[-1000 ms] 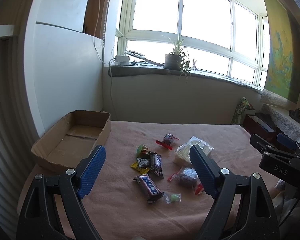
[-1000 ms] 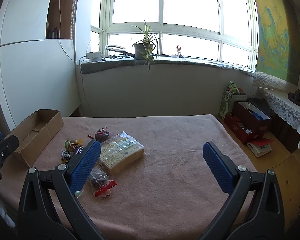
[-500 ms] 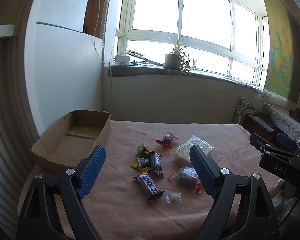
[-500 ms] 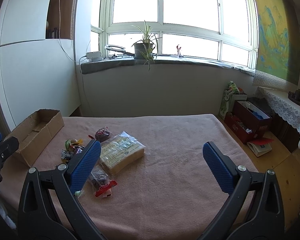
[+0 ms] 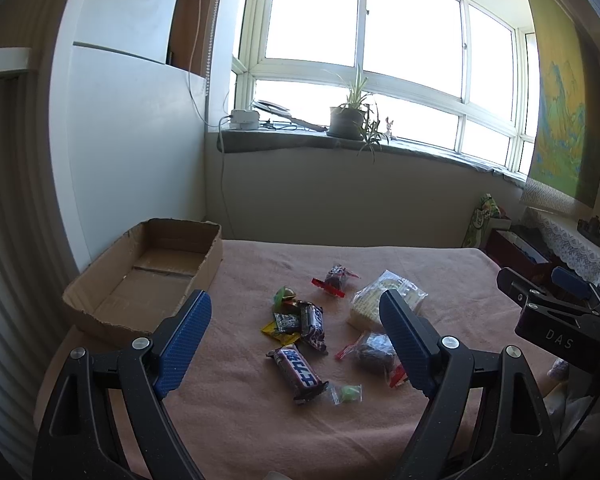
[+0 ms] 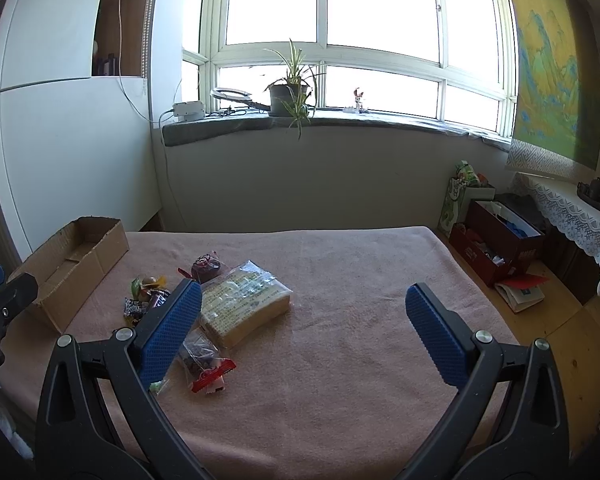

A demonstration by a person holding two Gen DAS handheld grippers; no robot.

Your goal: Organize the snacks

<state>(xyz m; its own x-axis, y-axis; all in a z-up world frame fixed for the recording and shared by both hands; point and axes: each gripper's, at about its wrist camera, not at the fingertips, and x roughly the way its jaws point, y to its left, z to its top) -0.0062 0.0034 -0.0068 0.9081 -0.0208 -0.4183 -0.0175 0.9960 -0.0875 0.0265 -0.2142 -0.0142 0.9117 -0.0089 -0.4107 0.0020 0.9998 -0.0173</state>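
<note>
My left gripper and right gripper both hang spread wide, holding nothing. The snacks lie scattered on the pink-covered counter; the empty cardboard box sits at ten o'clock. I'd take the chocolate bar first, perhaps across its narrow width.

Almost no change across the three moments. In the left wrist view the right hand-held gripper sits a touch further left and higher at the frame's right edge than 1.0 s ago. In the right wrist view the left hand-held gripper has crept very slightly up and right, toward the cardboard box. Both hand-held grippers' jaws have the same wide gap; no snack has shifted relative to the cardboard box.
</note>
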